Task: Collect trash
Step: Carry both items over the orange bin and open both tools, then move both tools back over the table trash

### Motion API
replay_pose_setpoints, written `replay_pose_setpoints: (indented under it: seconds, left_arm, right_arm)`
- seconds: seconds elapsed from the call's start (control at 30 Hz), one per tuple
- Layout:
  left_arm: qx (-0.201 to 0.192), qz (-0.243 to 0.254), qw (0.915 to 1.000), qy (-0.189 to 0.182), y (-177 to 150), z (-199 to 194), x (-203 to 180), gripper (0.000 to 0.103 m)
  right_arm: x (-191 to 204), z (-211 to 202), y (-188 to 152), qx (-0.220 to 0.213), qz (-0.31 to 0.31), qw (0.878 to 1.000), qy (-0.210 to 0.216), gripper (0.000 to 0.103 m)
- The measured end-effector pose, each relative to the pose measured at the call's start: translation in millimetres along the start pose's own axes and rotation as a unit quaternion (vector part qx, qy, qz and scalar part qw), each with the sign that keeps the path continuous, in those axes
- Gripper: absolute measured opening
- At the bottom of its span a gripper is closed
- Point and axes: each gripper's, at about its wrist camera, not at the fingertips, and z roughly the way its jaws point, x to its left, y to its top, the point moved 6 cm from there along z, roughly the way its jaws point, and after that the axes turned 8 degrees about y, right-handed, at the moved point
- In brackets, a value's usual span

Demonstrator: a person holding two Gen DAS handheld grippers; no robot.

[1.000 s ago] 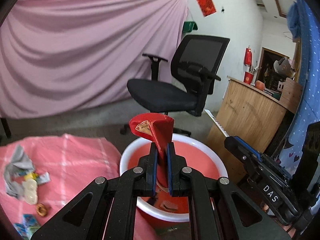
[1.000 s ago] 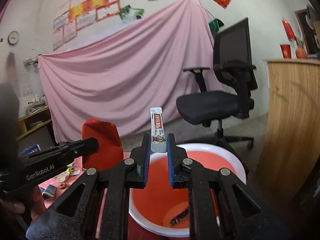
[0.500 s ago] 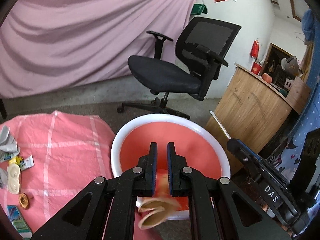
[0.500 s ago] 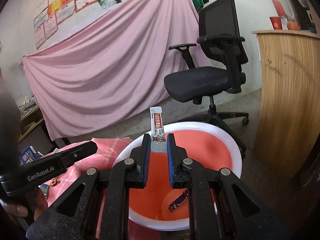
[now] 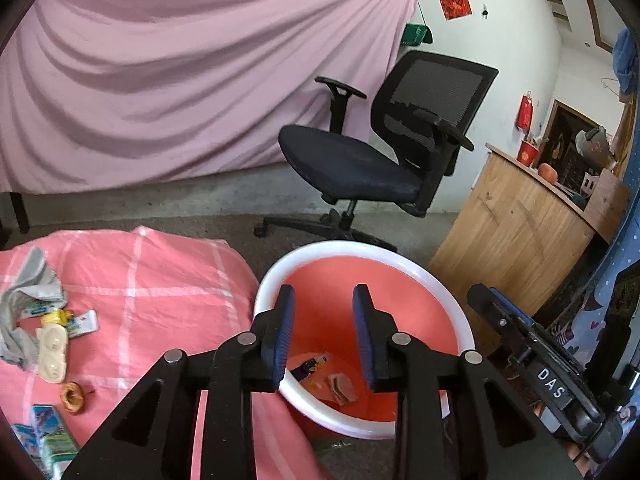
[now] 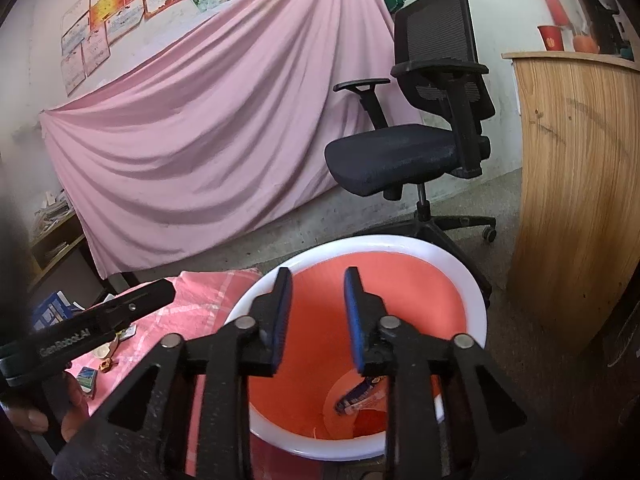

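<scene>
I held both tools over the round orange bucket with a white rim (image 5: pixel 460 312) so drops landed inside. My left gripper (image 5: pixel 323 334) and right gripper (image 6: pixel 316 318) were opening, nothing between them. Wrappers (image 5: pixel 320 376), probably foil, lay at the bottom.

Left gripper (image 5: pixel 323 332): two matte black angular fingers with triangular cut-outs, silver round screw heads at the joints, and ribbed blue pads (image 5: pixel 282 336) on the inner faces; its side bears white lettering "GenRobot.AI". Right gripper (image 6: pixel 317 316): same build, black frame, silver screws, ribbed blue pads (image 6: pixel 352 316); its side carries a blue strip and white letters "DAS". A hand (image 6: pixel 36 416) grips the left handle.
</scene>
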Motion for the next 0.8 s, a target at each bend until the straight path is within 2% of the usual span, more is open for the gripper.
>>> replay_pose_setpoints:
  seconds: [0.13,0.27,0.33,0.4,0.43,0.47,0.5,0.57,0.8]
  left_arm:
    - [-0.02,-0.004,0.9997,0.015,5,-15,13,0.029]
    - [-0.045,-0.013,0.9983,0.034,10,-34,31,0.038]
    - [-0.056,-0.017,0.9971,0.048,13,-43,41,0.047]
    - [-0.074,-0.027,0.9948,0.064,14,-54,55,0.069]
    - [-0.087,-0.034,0.9931,0.071,15,-62,63,0.077]
    - [-0.101,-0.041,0.9907,0.081,16,-69,71,0.091]
    - [-0.115,-0.048,0.9878,0.093,16,-76,78,0.099]
    - [-0.14,-0.059,0.9824,0.109,15,-90,93,0.1]
    - [-0.175,-0.057,0.9718,0.148,8,-124,129,0.1]
  right_arm:
    - [8,-4,7,-0.018,-0.005,1.0,0.004,0.059]
    - [21,-10,16,-0.042,-0.013,0.999,0.01,0.069]
    - [28,-12,21,-0.054,-0.019,0.998,0.012,0.075]
    - [38,-13,25,-0.067,-0.025,0.997,0.015,0.086]
    - [44,-13,27,-0.073,-0.028,0.997,0.017,0.095]
    - [49,-14,28,-0.08,-0.03,0.996,0.02,0.102]
    - [54,-14,30,-0.086,-0.032,0.996,0.024,0.103]
    - [64,-13,33,-0.094,-0.036,0.994,0.033,0.103]
    - [103,-18,35,-0.129,-0.063,0.988,0.064,0.103]
